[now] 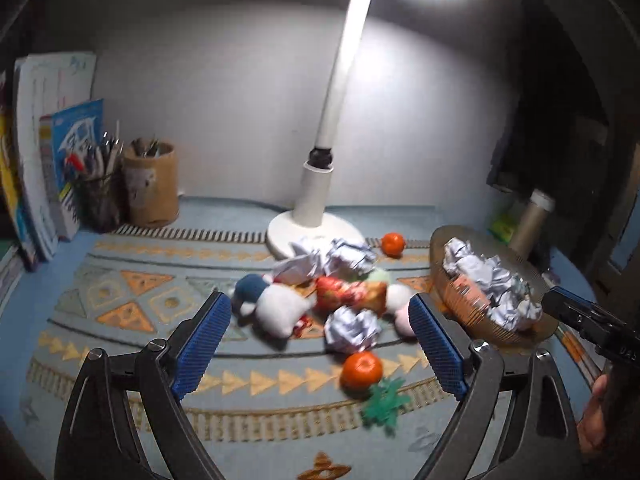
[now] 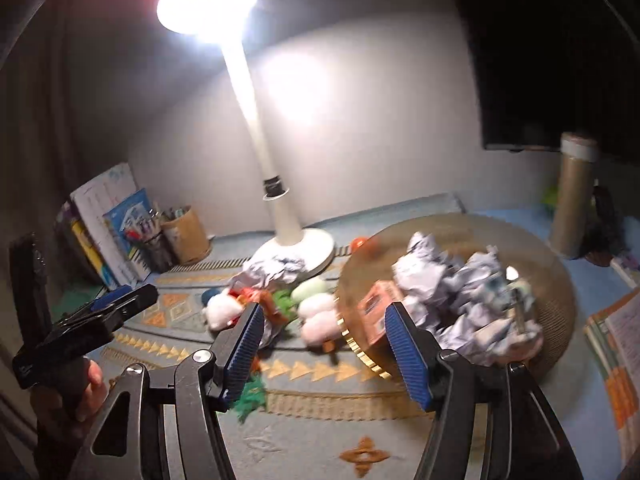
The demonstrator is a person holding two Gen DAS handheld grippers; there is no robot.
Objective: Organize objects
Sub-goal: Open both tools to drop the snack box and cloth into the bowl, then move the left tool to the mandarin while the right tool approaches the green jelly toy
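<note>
The left gripper (image 1: 320, 332) hangs above the patterned mat (image 1: 132, 312), its blue pads spread wide with nothing pressed between them. The right gripper (image 2: 324, 344) also stands open and empty, its pads partly apart over the near rim of the woven basket (image 2: 556, 304).

The basket sits at the mat's right side, holding several crumpled paper balls (image 2: 452, 280) and an orange carton (image 2: 372, 308). Left of it, at mid-mat, lies a jumbled heap: white and blue soft toys (image 1: 268, 300), a red snack packet (image 1: 344, 292), more crumpled paper (image 1: 352, 330) and pale round toys. A tangerine (image 1: 361, 369) rests just in front of the heap, touching a green leafy piece (image 1: 385, 401); a second tangerine (image 1: 393, 244) lies near the mat's far edge.

The white lamp (image 1: 316, 216) stands at the far edge, its base crowded by paper balls. Pen holders (image 1: 152, 184) and books (image 1: 52, 152) fill the far left corner, a cardboard tube (image 2: 572, 196) the far right
</note>
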